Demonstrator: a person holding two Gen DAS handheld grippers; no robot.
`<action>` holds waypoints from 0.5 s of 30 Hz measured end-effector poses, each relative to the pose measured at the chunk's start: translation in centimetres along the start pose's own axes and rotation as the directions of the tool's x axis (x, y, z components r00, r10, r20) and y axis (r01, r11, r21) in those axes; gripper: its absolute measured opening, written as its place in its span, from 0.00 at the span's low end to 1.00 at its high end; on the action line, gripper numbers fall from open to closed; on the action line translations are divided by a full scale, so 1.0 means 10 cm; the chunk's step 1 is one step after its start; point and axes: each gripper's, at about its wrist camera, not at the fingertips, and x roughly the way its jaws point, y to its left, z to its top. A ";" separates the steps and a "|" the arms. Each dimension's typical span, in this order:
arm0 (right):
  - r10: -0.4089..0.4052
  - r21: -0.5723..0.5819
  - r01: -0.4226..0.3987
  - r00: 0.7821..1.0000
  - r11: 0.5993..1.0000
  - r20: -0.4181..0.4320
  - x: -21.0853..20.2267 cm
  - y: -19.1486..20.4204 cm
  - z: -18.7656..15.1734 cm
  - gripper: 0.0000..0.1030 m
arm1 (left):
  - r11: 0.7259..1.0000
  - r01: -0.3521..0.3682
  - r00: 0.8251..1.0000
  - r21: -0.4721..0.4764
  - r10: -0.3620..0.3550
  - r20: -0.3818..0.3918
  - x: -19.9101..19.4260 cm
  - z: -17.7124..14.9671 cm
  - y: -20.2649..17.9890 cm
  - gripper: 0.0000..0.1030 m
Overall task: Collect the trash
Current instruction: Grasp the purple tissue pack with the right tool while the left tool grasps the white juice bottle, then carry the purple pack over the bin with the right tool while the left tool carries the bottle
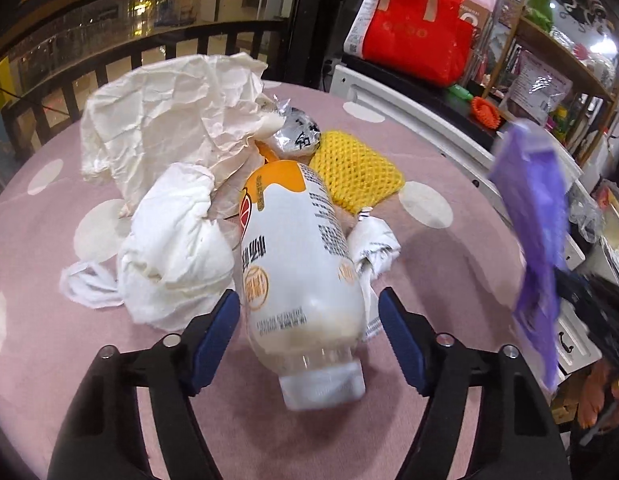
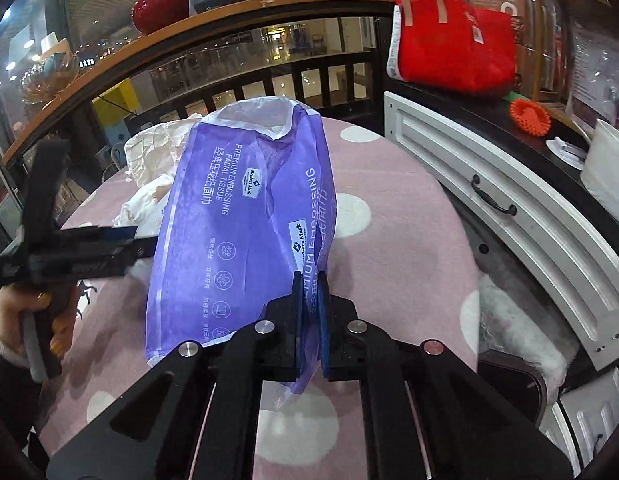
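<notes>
The left gripper [image 1: 309, 332] is spread wide at the bottom of the left wrist view, its blue pads on either side of a white and orange bottle [image 1: 297, 264] without clearly touching it. The bottle lies on its side at frame centre, cap toward the camera, on the pink dotted tablecloth [image 1: 449, 264]. Crumpled white paper [image 1: 169, 120] and wadded tissue [image 1: 173, 248] crowd its left; a yellow foam net [image 1: 357, 168] sits upper right of it. The right gripper [image 2: 313, 320] is clamped on a purple tissue bag [image 2: 237, 224], which hangs open-mouthed at the centre of its view. A red tote [image 2: 457, 48] stands upper right.
</notes>
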 end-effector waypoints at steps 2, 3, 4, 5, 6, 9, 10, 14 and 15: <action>-0.018 0.003 0.018 1.000 1.000 -0.002 -0.07 -0.04 -0.07 0.07 | 1.000 -0.009 1.000 -0.004 0.009 -0.020 0.07 0.07 0.01 0.64; -0.024 0.005 0.024 1.000 1.000 -0.003 -0.10 -0.06 -0.10 0.07 | 1.000 -0.014 1.000 -0.004 0.013 -0.026 0.10 0.10 0.01 0.63; -0.025 0.012 0.025 1.000 1.000 -0.004 -0.13 -0.09 -0.14 0.07 | 1.000 -0.016 0.999 -0.005 0.016 -0.034 0.13 0.14 0.02 0.63; -0.025 0.016 0.025 1.000 1.000 -0.007 -0.15 -0.11 -0.17 0.07 | 1.000 -0.017 0.999 -0.003 0.017 -0.047 0.17 0.16 0.02 0.63; -0.029 0.019 0.029 1.000 0.999 -0.008 -0.17 -0.12 -0.21 0.07 | 1.000 -0.017 0.998 -0.003 0.016 -0.059 0.21 0.20 0.02 0.62; -0.046 0.028 0.046 0.999 0.999 -0.004 -0.25 -0.17 -0.31 0.07 | 1.000 -0.025 0.997 -0.014 0.024 -0.071 0.28 0.23 0.02 0.59; -0.048 0.038 0.048 0.999 0.998 -0.003 -0.27 -0.19 -0.34 0.07 | 1.000 -0.025 0.997 -0.017 0.024 -0.070 0.28 0.22 0.02 0.59; -0.061 0.076 0.060 0.998 0.995 0.003 -0.35 -0.29 -0.45 0.07 | 1.000 -0.005 0.998 -0.031 0.004 -0.060 0.22 0.13 0.00 0.59; -0.063 0.086 0.062 0.998 0.994 0.006 -0.37 -0.32 -0.48 0.07 | 1.000 -0.010 0.999 -0.027 0.009 -0.051 0.18 0.11 -0.01 0.59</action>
